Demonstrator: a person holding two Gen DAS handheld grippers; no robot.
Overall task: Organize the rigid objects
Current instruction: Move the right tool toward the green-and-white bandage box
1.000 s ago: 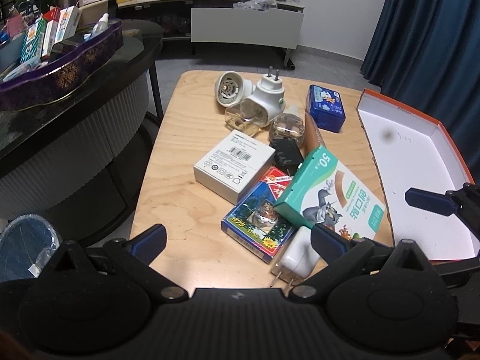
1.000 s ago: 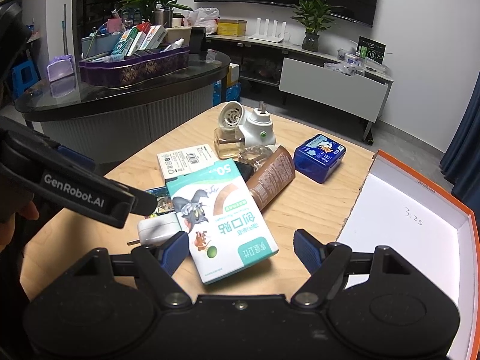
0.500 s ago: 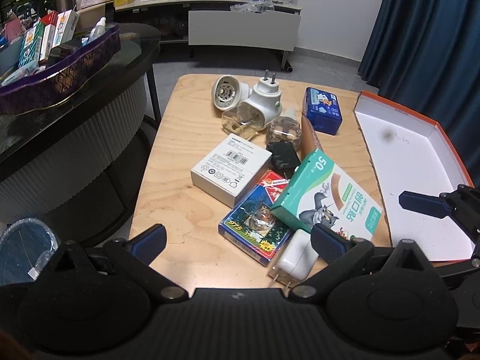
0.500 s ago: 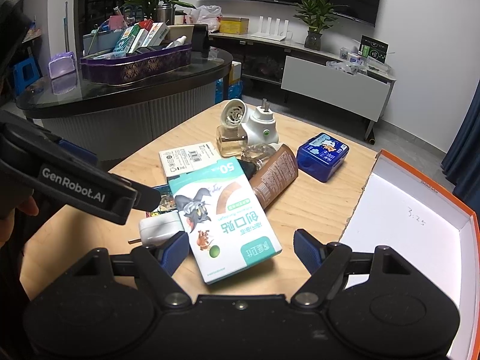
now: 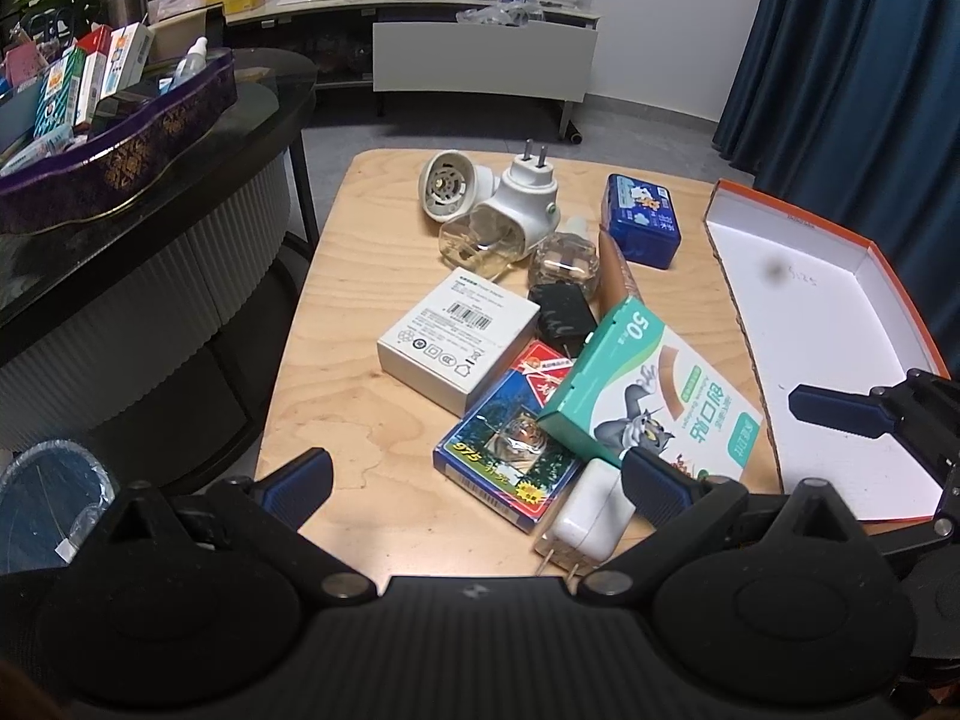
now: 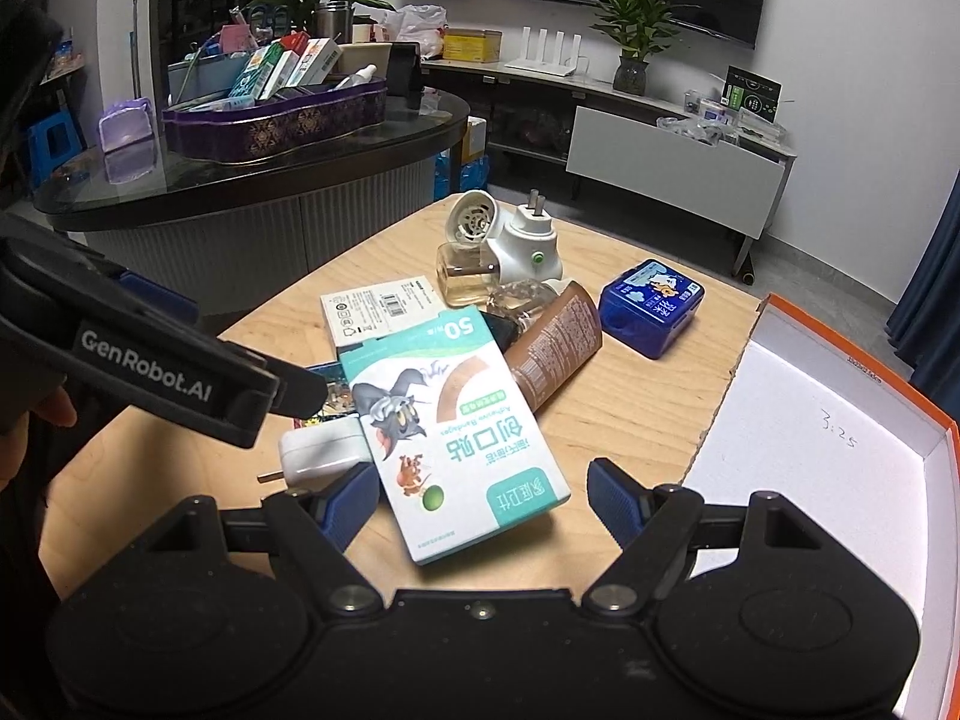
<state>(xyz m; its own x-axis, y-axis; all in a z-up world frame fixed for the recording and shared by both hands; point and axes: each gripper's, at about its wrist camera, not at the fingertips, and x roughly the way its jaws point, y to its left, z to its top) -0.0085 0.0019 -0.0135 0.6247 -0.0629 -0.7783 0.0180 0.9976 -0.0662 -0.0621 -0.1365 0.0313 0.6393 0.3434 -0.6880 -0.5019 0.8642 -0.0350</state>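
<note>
A pile of rigid items lies on the wooden table (image 5: pixel 360 420): a green cartoon bandage box (image 5: pixel 654 402) (image 6: pixel 456 432), a card deck (image 5: pixel 510 450), a white box (image 5: pixel 459 336), a white charger (image 5: pixel 588 519) (image 6: pixel 321 450), a brown packet (image 6: pixel 555 351), a blue tin (image 5: pixel 641 219) (image 6: pixel 651 306) and two white plug-in vaporizers (image 5: pixel 528 204). My left gripper (image 5: pixel 477 483) is open, low over the table's near edge, with the charger just ahead of it. The right gripper (image 6: pixel 483 498) is open too, and the bandage box's near end sits between its fingers.
An orange-rimmed white box lid (image 5: pixel 828 324) (image 6: pixel 810 450) lies at the table's right side. A dark counter (image 6: pixel 252 180) with a purple tray of boxes (image 6: pixel 276 120) stands to the left. A blue bin (image 5: pixel 48 492) is on the floor at the left.
The right gripper has edged slightly forward and left toward the bandage box. The left gripper has barely shifted. Nothing on the table has moved.
</note>
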